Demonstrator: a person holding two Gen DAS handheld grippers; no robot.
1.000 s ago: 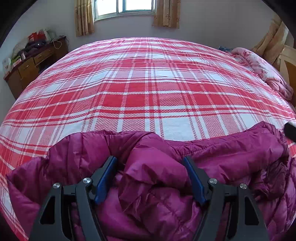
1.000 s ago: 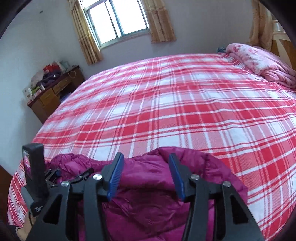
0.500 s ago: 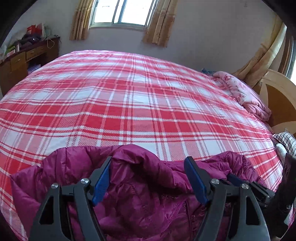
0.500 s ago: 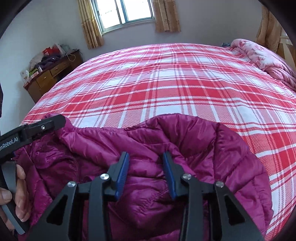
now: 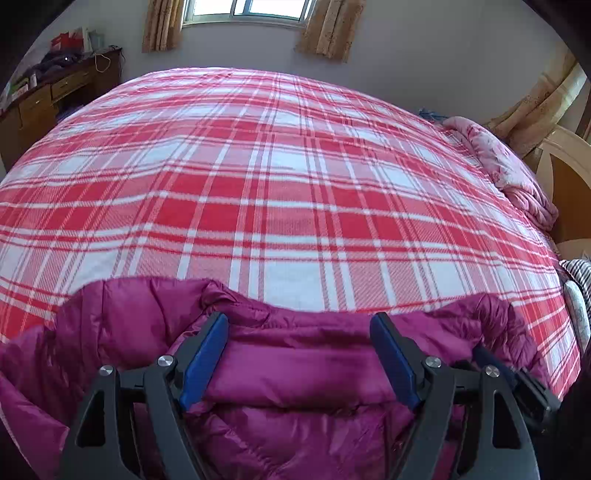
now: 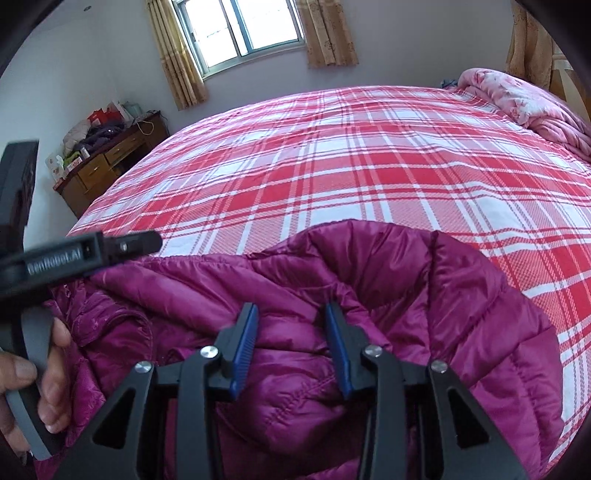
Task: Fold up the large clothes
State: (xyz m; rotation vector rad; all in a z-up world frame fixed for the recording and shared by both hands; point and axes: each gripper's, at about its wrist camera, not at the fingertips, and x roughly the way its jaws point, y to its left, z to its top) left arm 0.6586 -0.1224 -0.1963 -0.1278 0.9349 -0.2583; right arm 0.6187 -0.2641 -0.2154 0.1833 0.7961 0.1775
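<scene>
A magenta puffer jacket lies crumpled at the near edge of the red plaid bed. My left gripper is wide open above the jacket, fabric lying between its blue pads. My right gripper is partly closed, its pads pressing a bunched fold of the jacket. The left gripper's body and the hand holding it show at the left of the right wrist view.
A pink quilt is heaped at the bed's far right by the headboard. A wooden dresser with clutter stands at the left wall. A curtained window is behind the bed.
The right gripper has narrowed onto a fold of the jacket. The left gripper has stayed open and shifted; the jacket's top edge now lies flatter and straighter across its view.
</scene>
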